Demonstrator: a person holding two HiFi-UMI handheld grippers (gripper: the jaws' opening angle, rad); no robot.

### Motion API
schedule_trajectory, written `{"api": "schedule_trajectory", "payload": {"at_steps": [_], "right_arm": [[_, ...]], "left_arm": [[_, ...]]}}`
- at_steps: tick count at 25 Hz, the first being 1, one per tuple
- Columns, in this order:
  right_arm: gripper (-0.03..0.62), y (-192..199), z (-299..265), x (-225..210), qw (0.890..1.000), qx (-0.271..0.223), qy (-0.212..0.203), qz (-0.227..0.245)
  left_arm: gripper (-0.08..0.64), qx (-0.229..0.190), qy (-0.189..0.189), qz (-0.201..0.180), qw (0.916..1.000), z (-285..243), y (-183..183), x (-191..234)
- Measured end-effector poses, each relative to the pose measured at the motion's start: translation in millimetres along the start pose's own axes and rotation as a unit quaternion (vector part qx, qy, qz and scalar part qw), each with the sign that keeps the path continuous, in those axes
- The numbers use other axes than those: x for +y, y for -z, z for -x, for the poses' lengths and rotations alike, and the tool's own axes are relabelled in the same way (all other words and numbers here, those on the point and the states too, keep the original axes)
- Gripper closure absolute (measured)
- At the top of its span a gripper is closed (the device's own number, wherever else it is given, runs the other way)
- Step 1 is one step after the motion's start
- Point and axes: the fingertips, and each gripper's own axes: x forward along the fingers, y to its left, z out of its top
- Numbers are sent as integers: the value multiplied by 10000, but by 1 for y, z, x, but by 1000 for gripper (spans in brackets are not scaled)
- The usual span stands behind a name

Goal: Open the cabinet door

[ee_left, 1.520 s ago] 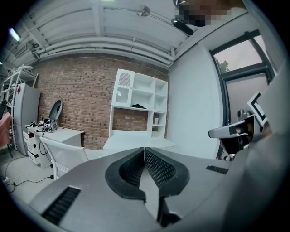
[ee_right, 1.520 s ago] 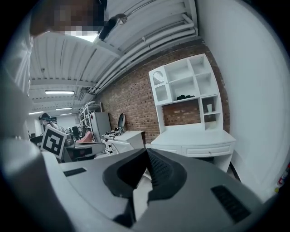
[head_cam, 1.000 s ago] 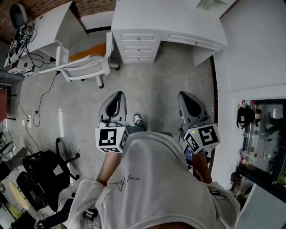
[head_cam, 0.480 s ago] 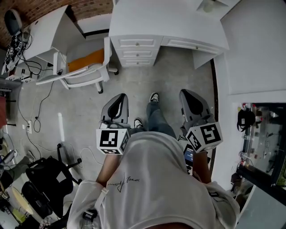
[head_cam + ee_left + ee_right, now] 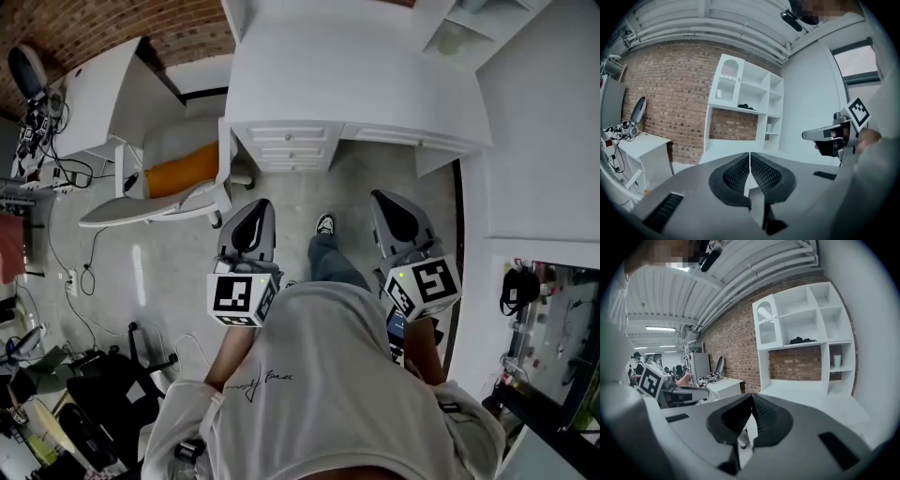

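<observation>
Task thing: cabinet door [image 5: 766, 326], white w/ a round-top window. It sits at the top left corner of the shelf unit [image 5: 764, 369] on the desk [image 5: 356, 84].
How far: well apart from both grippers. Door looks shut, not touched.
L fingers: left gripper [image 5: 750, 157] closed tight, pads together, nothing in them.
R fingers: right gripper [image 5: 751, 401] closed too, empty.
How it'll handle: prob. light & stiff, swings on a hinge. Window part may break easy, so go soft.
Where to grab: knob too small to see for sure. I'd guess it's on the door's right edge, next to the open shelves. Pinch there & pull slow.
Watch out: fingers must open first. Door sits high, so reach up.
</observation>
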Motion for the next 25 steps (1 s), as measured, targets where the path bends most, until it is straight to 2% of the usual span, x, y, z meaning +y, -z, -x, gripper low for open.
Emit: {"api": "schedule_trajectory", "payload": {"at_steps": [6,14,20,23,25], "right_arm": [[568,-17,-61,-70,9997,38,-156,-204],[568,-14,-106,-128,9977,298,-189,-581],[568,-10,-134,-141,9961,467,-187,-731],[568,-12,-149,-145,9957,556,-141,-729],[567,-18,-163,-146,9961,531,-38,-701]], "left_arm": [[541,124,-50,-482,9987,-90,-32,3],[541,360,-164,-270,9989,-154,-38,8],[541,433,-235,-111,9987,-176,-43,27],[541,337,-192,-2,9992,-192,-51,39],[541,273,-108,-79,9995,-206,-57,50]]}}
